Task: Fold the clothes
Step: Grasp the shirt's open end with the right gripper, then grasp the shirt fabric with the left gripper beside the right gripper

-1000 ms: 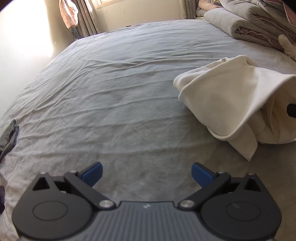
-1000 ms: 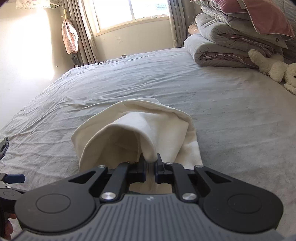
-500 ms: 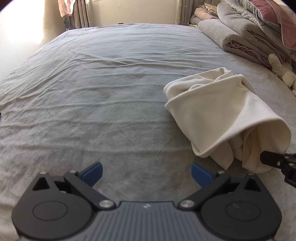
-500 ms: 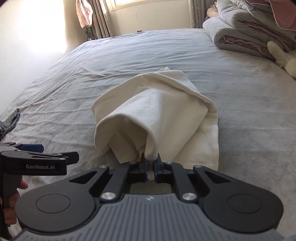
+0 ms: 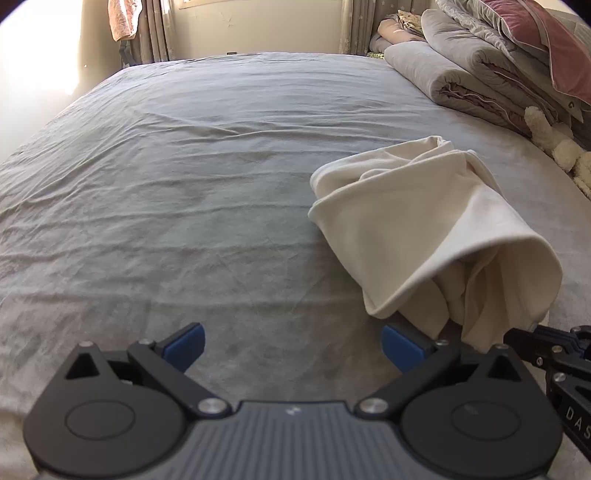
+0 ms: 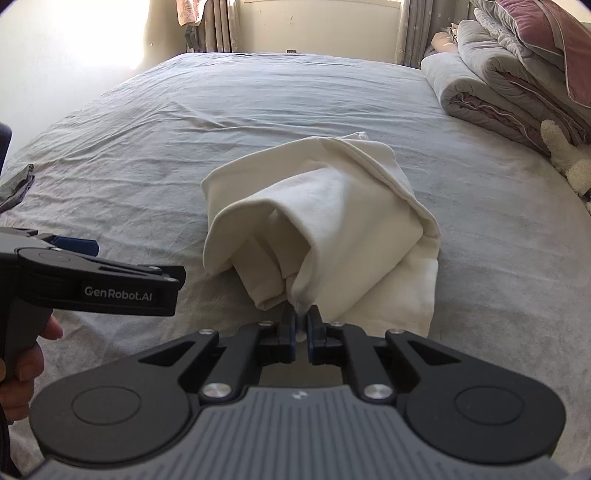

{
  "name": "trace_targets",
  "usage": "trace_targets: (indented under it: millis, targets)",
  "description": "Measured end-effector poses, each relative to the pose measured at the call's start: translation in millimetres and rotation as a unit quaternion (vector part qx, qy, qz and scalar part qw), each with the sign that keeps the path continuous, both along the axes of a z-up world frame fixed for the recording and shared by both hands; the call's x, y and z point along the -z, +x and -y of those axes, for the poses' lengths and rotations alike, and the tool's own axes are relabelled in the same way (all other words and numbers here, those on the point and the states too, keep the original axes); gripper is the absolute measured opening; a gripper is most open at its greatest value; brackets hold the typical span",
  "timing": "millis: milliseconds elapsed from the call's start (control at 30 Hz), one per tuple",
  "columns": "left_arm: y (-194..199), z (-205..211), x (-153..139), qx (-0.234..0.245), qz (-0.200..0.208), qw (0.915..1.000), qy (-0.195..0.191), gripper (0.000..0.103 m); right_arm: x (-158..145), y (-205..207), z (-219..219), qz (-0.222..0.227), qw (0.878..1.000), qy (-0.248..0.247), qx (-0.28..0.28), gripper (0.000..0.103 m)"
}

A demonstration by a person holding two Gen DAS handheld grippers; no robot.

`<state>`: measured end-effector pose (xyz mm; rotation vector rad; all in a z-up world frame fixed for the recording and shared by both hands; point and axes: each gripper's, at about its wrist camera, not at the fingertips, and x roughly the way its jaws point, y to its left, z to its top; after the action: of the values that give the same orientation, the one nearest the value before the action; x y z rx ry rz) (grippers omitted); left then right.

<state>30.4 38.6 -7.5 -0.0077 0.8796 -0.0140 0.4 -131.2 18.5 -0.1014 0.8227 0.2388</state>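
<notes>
Here the right tongs (image 6: 302,325) pinch the cream garment (image 6: 332,221) – the left tongs (image 5: 291,341), marked "GenRobot.AI", gape empty.

I see a wide bed under a wrinkled grey sheet (image 5: 192,192) filling most of both views. At its far right edge sits a stack of rolled grey quilts (image 6: 491,92) with a dusky pink pillow (image 5: 546,48) on top, and a fluffy cream plush toy (image 5: 554,144) lies just beside the stack. Beyond the bed hang grey curtains (image 5: 155,29), with a pink cloth (image 5: 120,18) draped near them
</notes>
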Motion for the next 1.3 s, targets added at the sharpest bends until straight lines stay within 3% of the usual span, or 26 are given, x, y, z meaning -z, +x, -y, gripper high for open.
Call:
trace_targets:
  millis: [100,133,200,367,467,500,533,700,800,867,967,1133,1300]
  targets:
    - [0,1,1,-0.001,0.0,1.0,-0.001,0.102,3,-4,-8,0.001,1.0,-0.019,-0.011,0.01]
    - [0,0,1,-0.002,0.003,1.0,-0.007,0.102,4,-6,-10,-0.002,1.0,-0.021,-0.019,0.002]
    - [1,-2,0,-0.005,0.008,0.9997,-0.021,0.101,7,-9,-13,-0.025,0.999,0.003,-0.041,0.002]
    - [4,-10,-5,-0.015,0.022,0.9951,-0.095,0.099,7,-16,-12,-0.01,0.999,-0.005,-0.045,0.003]
    - [8,-10,-5,-0.01,0.024,0.9913,-0.129,0.097,4,-12,3,-0.001,1.0,0.017,-0.024,0.025]
    - [9,-8,-4,-0.005,0.026,0.9903,-0.137,0.095,4,-10,9,0.004,0.999,0.028,-0.015,0.041]
    - [10,-6,-3,0.002,0.031,0.9895,-0.141,0.092,3,-7,16,0.008,0.999,0.039,-0.005,0.049]
    - [19,14,7,0.042,0.067,0.9887,-0.127,0.071,2,1,37,0.015,0.996,0.089,0.025,0.052]
    - [23,18,12,0.039,0.077,0.9871,-0.135,0.051,0,4,44,0.03,0.994,0.092,0.043,0.055]
    - [23,18,11,0.034,0.086,0.9853,-0.144,0.024,-2,5,49,0.04,0.994,0.092,0.051,0.058]
    - [18,19,5,0.02,0.107,0.984,-0.141,0.005,-4,7,57,0.047,0.992,0.097,0.059,0.063]
    - [6,16,-12,-0.008,0.157,0.9833,-0.092,0.002,-5,6,75,0.053,0.991,0.103,0.067,0.068]
    - [6,-4,-22,-0.054,0.171,0.9796,-0.09,0.002,-8,5,85,0.057,0.989,0.114,0.077,0.07]
